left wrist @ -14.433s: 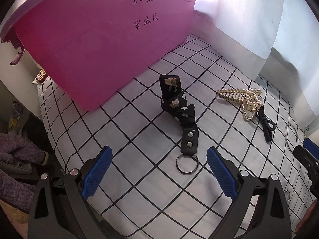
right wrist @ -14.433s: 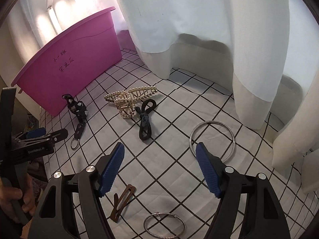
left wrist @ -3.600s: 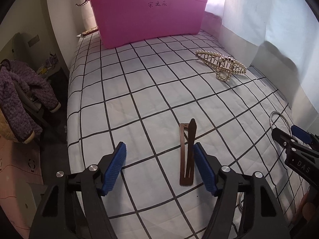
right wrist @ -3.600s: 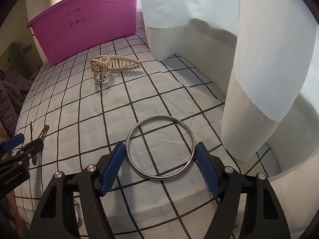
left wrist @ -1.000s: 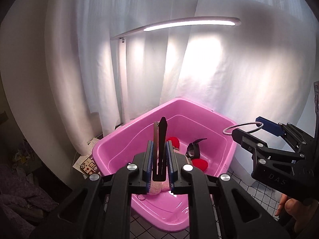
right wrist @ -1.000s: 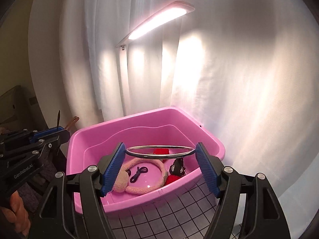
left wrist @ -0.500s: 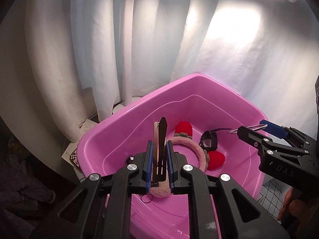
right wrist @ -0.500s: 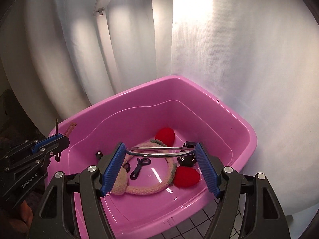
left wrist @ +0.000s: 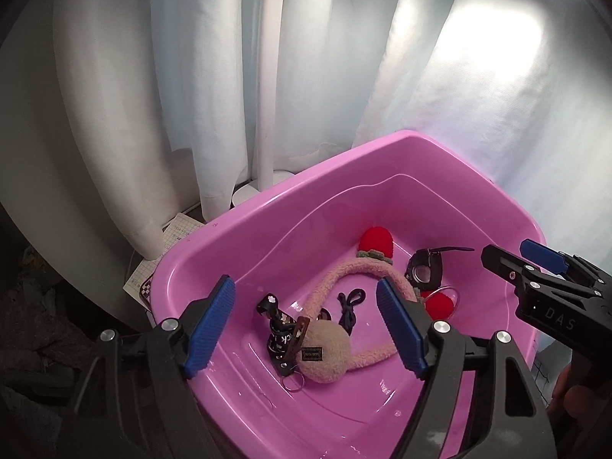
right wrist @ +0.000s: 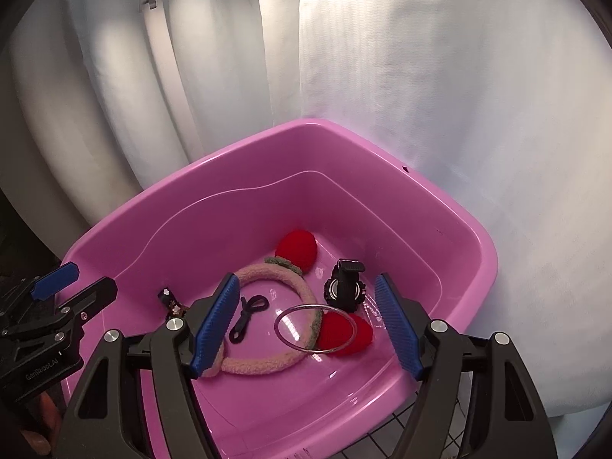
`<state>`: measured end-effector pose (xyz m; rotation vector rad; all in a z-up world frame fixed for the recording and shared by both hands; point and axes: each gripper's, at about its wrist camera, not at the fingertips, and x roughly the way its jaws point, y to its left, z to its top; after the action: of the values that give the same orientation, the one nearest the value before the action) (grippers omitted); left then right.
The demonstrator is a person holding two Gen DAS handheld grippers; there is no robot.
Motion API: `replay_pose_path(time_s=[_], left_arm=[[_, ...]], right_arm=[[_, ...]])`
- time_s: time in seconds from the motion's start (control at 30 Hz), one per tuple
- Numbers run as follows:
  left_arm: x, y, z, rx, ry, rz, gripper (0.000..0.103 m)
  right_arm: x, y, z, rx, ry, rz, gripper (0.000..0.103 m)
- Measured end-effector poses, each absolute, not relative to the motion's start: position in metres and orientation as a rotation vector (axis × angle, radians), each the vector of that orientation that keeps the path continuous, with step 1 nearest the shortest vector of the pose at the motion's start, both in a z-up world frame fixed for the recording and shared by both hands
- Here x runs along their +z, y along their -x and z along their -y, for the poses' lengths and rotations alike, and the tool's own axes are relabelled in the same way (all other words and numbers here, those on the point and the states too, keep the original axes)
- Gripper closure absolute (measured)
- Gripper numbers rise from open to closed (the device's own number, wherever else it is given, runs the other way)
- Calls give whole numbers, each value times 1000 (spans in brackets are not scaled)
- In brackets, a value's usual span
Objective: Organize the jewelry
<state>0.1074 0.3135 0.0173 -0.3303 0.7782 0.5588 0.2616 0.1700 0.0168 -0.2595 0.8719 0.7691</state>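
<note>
A pink tub holds the jewelry. My left gripper is open and empty above it. The brown hair clip lies in the tub against the beige pompom of a fuzzy headband. My right gripper is open and empty above the tub. The silver ring lies on the headband and a red pompom. A black strap with a key ring, a black hair tie and a black watch also lie inside.
White curtains hang behind the tub, with a white lamp pole among them. Checked paper lies by the tub's left side. A grid-patterned cloth shows under the tub's near edge.
Both grippers opened over the tub. The hair clip dropped from the left one and the silver ring from the right one; both now lie inside the tub.
</note>
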Motion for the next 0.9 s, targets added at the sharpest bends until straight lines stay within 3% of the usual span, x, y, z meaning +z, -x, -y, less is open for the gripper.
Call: replay_pose_path(time_s=[0.43, 0.57, 0.9], left_arm=[[23, -101, -311, 565, 325, -771, 24], [26, -97, -311, 568, 330, -770, 13], [36, -84, -310, 564, 321, -736, 8]], right_arm=[[19, -261, -169, 770, 254, -882, 33], [22, -259, -167, 770, 243, -885, 32], [37, -251, -158, 768, 195, -858, 32]])
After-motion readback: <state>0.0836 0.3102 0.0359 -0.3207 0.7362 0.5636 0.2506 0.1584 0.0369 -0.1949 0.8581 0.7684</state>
